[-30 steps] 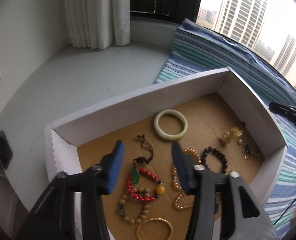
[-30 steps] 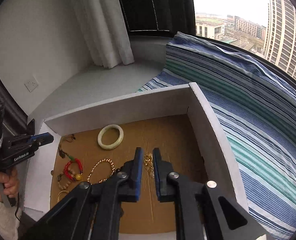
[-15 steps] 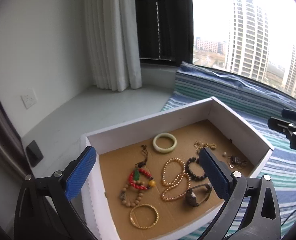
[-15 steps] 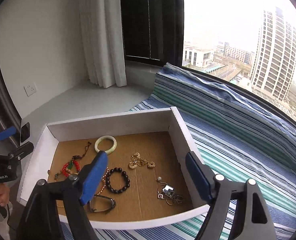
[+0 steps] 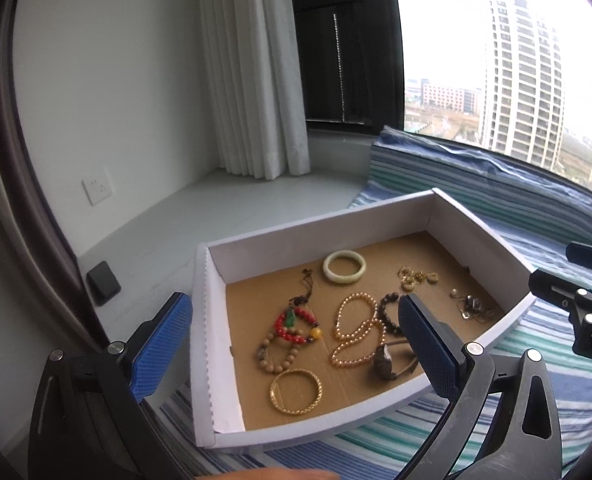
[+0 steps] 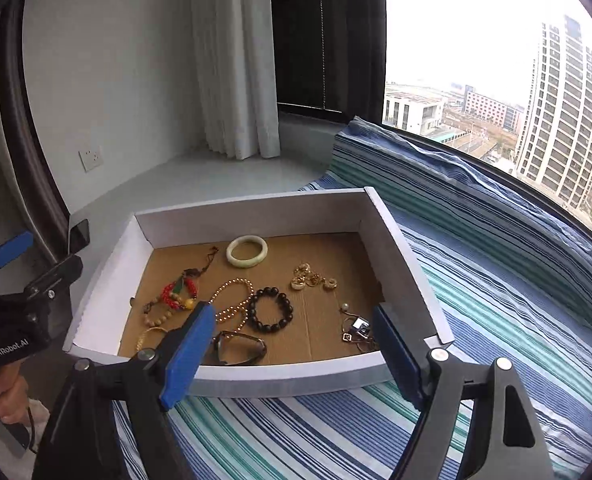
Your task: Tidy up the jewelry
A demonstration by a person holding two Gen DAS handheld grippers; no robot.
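We are seeing the jewelry lying in the white box [image 6: 400, 256] at frame centre, jade bangle [image 6: 247, 251] toward its far wall, perhaps a watch [image 6: 237, 347] nearest; left gripper [image 5: 296, 350] and right gripper [image 6: 291, 354] are hovering wide open, holding nothing

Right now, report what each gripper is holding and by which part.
Nothing is held. The left gripper and the right gripper are both wide open above the near edge of the white box, with all jewelry lying on its cardboard floor.

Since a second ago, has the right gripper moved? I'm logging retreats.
Yes. The right gripper pulled back and up from inside the white box; its fingers now frame the box's near wall, spread open.
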